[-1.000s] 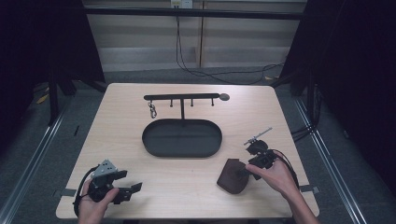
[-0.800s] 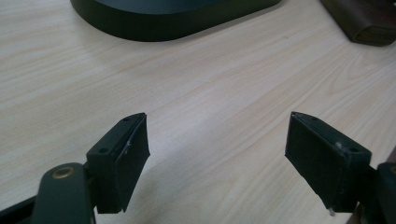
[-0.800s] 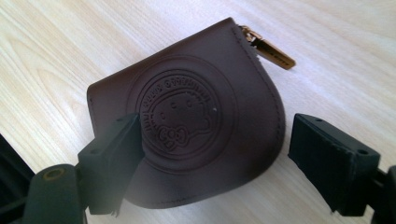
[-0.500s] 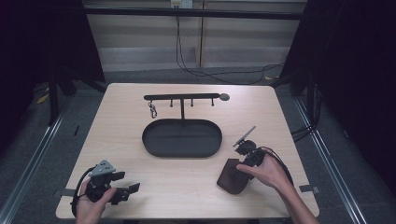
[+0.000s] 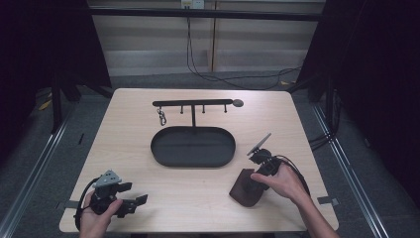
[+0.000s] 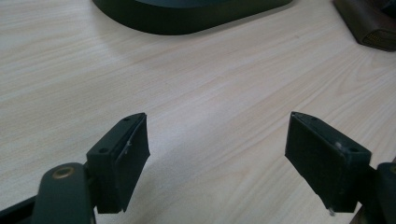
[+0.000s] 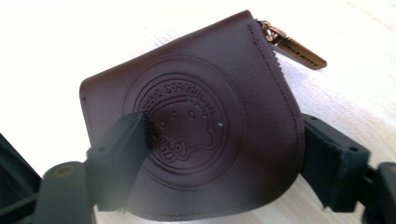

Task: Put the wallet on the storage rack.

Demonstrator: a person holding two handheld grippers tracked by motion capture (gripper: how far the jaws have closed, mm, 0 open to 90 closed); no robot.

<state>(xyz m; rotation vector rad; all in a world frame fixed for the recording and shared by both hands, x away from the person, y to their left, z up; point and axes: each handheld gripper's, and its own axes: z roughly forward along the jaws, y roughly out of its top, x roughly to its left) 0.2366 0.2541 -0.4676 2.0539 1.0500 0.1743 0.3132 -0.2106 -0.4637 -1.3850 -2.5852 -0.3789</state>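
Note:
A dark brown leather zip pouch (image 5: 245, 191) lies flat on the table at the front right. In the right gripper view the embossed round face of the pouch (image 7: 210, 84) and its brass zip pull (image 7: 299, 46) are close up. My right gripper (image 5: 253, 179) leans down over it. Its jaws have just been closing a little and still stand wide. One pad (image 7: 126, 154) is over the pouch's face and the other is at its curved edge, with no visible squeeze. My left gripper (image 5: 134, 194) rests at the front left, open and empty (image 6: 217, 154).
A black oval tray (image 5: 158, 153) sits mid-table, with a black T-shaped hanger rack (image 5: 193, 103) behind it that carries a small metal clasp (image 5: 161, 118). Cables trail from both grippers. The left gripper view has the tray's wall (image 6: 187, 18) and the pouch (image 6: 369, 23) at its top edge.
My right hand has shifted slightly left and lowered its gripper over the pouch. The pouch and my left gripper have stayed put.

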